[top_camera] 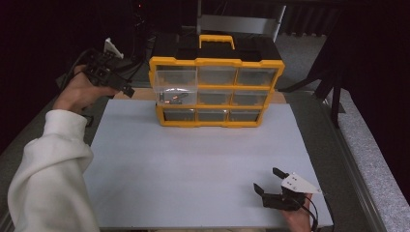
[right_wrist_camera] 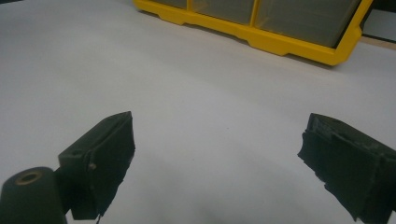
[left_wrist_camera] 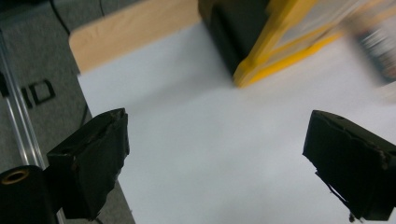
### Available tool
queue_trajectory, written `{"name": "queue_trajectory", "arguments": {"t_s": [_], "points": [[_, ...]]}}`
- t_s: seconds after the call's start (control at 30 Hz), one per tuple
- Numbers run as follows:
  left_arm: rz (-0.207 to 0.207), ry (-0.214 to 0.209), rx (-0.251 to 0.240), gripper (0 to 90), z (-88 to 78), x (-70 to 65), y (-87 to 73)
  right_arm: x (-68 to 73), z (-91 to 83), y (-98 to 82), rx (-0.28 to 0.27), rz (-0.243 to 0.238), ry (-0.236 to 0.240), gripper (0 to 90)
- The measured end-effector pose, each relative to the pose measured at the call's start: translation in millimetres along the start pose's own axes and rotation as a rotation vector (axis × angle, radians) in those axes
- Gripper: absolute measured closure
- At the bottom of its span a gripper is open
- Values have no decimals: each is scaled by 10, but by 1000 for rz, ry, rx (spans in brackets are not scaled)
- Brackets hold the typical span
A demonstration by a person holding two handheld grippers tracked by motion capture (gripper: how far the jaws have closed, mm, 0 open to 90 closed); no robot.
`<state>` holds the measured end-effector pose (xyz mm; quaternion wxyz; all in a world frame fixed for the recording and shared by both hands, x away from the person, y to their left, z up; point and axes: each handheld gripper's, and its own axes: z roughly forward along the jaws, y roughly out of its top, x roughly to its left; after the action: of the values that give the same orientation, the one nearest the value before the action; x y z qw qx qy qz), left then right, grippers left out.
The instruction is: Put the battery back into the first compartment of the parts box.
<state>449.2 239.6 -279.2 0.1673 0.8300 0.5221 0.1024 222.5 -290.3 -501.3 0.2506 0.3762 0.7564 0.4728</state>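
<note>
Organizer (top_camera: pixel 216 92) drawer contents are blurred; left tool (top_camera: pixel 126 90) hangs open beside it.

My left gripper (top_camera: pixel 109 77) and right gripper (top_camera: pixel 278 189) are black with chunky, rough-edged jaws, a white three-cornered plate, thin black cables; my sleeve (top_camera: pixel 48 169) is cream fleece.

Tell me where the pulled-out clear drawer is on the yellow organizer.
In the high view, the pulled-out drawer sits in the top-left bay of the yellow organizer, at the far edge of the white mat, just right of the left hand-held gripper.
</note>
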Motion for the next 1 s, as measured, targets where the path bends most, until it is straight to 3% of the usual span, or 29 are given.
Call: {"name": "queue_trajectory", "arguments": {"t_s": [0.13,0.3,0.43,0.53,0.63,0.67,0.8,0.83,0.87,0.9,0.97,1.0], "points": [[-3,-9,49,72,263,45,-181,3,2,-1,2,2,2,93],[42,-10,103,70,604,-42,-392,3,5,-1,3,-3,1,93],[83,-8,89,96,825,-191,-574,2,1,-1,3,-1,2,93],[138,-23,73,92,954,-333,-737,2,2,-1,2,0,2,93],[165,-58,34,87,1056,-502,-913,4,5,-1,2,-2,2,93],[194,-73,-13,82,1100,-621,-1033,8,8,0,2,-4,2,92],[225,-96,-63,62,1138,-737,-1163,12,6,2,1,-4,0,92],[246,-137,-123,62,1169,-829,-1299,11,7,2,1,-2,1,93],[253,-151,-135,31,1179,-850,-1333,11,6,4,1,1,1,93],[272,-182,-181,8,1217,-937,-1465,12,6,6,-1,1,2,92],[275,-208,-250,1,1245,-1019,-1590,11,5,8,-4,6,6,92],[275,-208,-250,1,1245,-1019,-1590,11,5,8,-4,6,6,92]]}}
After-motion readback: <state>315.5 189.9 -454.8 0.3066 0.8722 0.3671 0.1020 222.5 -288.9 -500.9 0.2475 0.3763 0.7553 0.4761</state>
